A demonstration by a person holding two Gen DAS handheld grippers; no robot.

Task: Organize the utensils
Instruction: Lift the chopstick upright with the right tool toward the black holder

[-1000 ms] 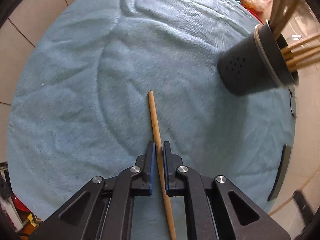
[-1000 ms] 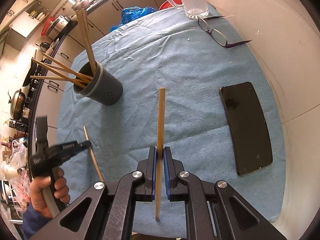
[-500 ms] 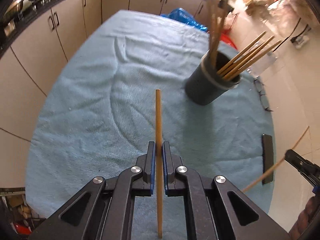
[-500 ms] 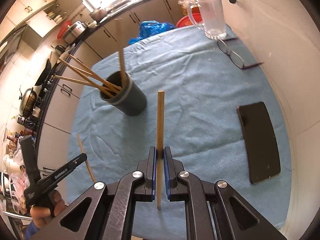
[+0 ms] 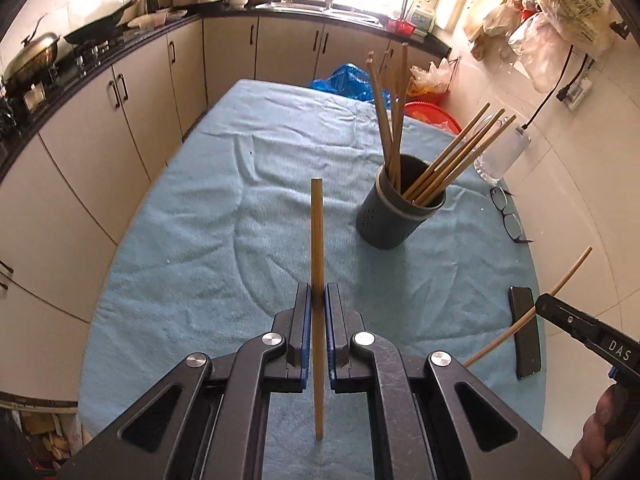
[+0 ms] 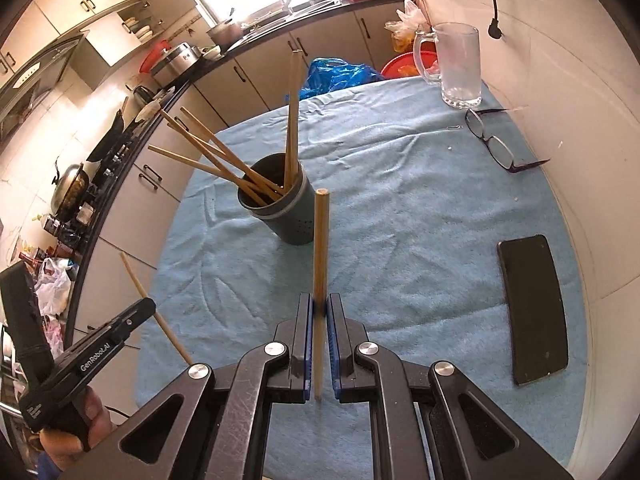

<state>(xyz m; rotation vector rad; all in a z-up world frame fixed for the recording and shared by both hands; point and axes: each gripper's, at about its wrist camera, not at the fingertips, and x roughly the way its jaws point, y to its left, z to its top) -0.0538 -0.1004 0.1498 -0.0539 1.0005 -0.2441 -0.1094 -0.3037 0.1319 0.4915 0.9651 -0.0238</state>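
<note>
My left gripper (image 5: 317,300) is shut on a wooden chopstick (image 5: 317,248) and holds it above the blue towel (image 5: 200,232). My right gripper (image 6: 319,310) is shut on another wooden chopstick (image 6: 321,240), also lifted. A dark grey holder (image 5: 394,216) with several chopsticks stands on the towel ahead and to the right of the left gripper; in the right wrist view the holder (image 6: 288,216) is ahead and slightly left. The right gripper (image 5: 538,306) shows at the right edge of the left wrist view, and the left gripper (image 6: 150,306) at the left edge of the right wrist view.
A black phone (image 6: 534,308) lies at the towel's right edge. Glasses (image 6: 492,142) and a glass mug (image 6: 456,66) sit at the far right. Kitchen cabinets (image 5: 100,128) run along the left and back. A blue bag (image 6: 340,74) is behind the table.
Both grippers have lifted and tilted up with their chopsticks, away from the towel. The holder now sits nearer the centre of both views.
</note>
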